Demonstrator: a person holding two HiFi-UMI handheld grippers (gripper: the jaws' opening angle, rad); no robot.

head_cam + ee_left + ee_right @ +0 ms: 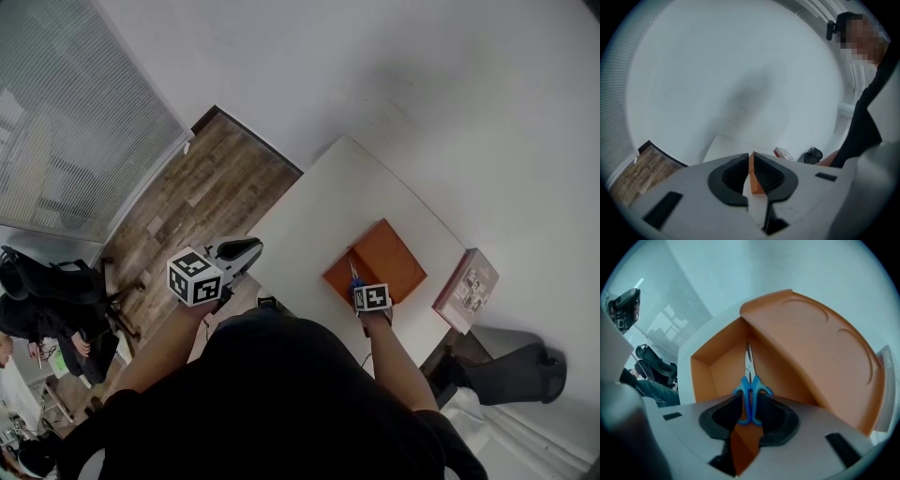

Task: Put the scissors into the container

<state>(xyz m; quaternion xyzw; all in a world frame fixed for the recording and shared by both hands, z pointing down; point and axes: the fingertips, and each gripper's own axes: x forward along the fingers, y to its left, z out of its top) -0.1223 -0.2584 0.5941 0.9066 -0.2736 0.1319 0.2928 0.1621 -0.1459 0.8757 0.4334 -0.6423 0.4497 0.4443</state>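
The orange container (386, 257) lies on the white table (309, 225). In the right gripper view its open compartment (719, 369) is on the left, beside a flat orange part (825, 343) with two round recesses. My right gripper (750, 401) is shut on the blue handles of the scissors (749, 392), whose blades point down into the compartment. In the head view that gripper (357, 289) hovers at the container's near edge with the scissors (354, 276) over it. My left gripper (246, 251) is held off the table's left edge, shut and holding nothing (751, 161).
A book (466, 289) lies at the table's right end, right of the container. A black object (525, 370) sits on the floor below it. Black chairs and bags (47, 291) stand on the wooden floor (197, 187) at the left, near window blinds.
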